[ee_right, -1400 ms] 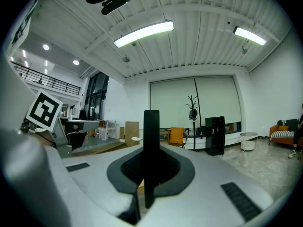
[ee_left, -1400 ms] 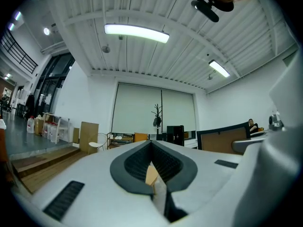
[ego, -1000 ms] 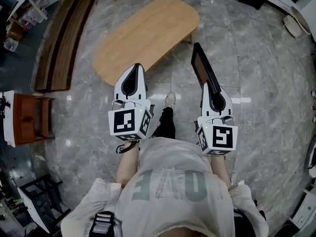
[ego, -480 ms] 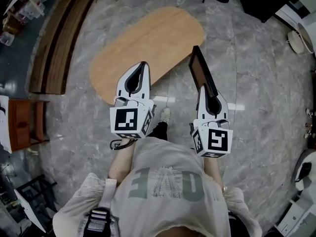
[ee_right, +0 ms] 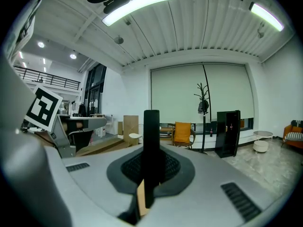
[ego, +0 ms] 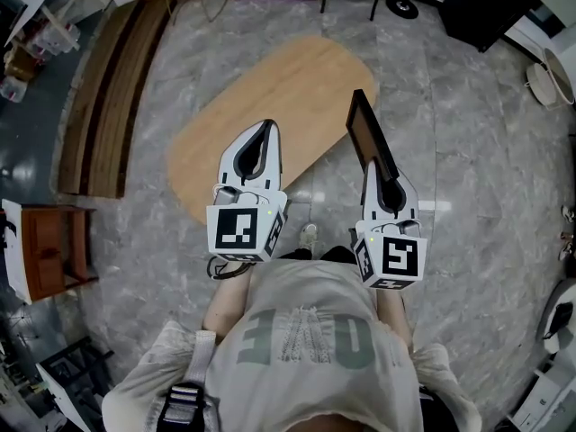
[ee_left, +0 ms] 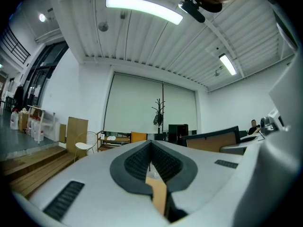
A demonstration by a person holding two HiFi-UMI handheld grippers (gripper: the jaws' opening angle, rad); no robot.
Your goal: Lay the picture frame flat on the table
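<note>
A dark-rimmed picture frame [ego: 367, 133] with a brown back stands on edge, and my right gripper [ego: 382, 164] is shut on its near end. In the right gripper view the frame [ee_right: 151, 145] rises edge-on as a black bar out of the closed pads. My left gripper [ego: 261, 135] is shut and holds nothing, and its tip reaches over the near edge of the oval wooden table [ego: 279, 79]. In the left gripper view the pads [ee_left: 142, 157] meet in a line, and the frame [ee_left: 213, 139] shows at the right.
Long wooden steps [ego: 108, 88] run along the left, with a brown cabinet [ego: 45, 241] nearer me. A black cabinet [ego: 481, 3] and chair legs stand beyond the table. Grey marble floor [ego: 468, 151] surrounds it. My shoe [ego: 309, 237] shows below the grippers.
Both grippers and the held frame have moved forward toward the table. The left gripper's tip now lies over the table's near edge, and the frame's far end is beside the table.
</note>
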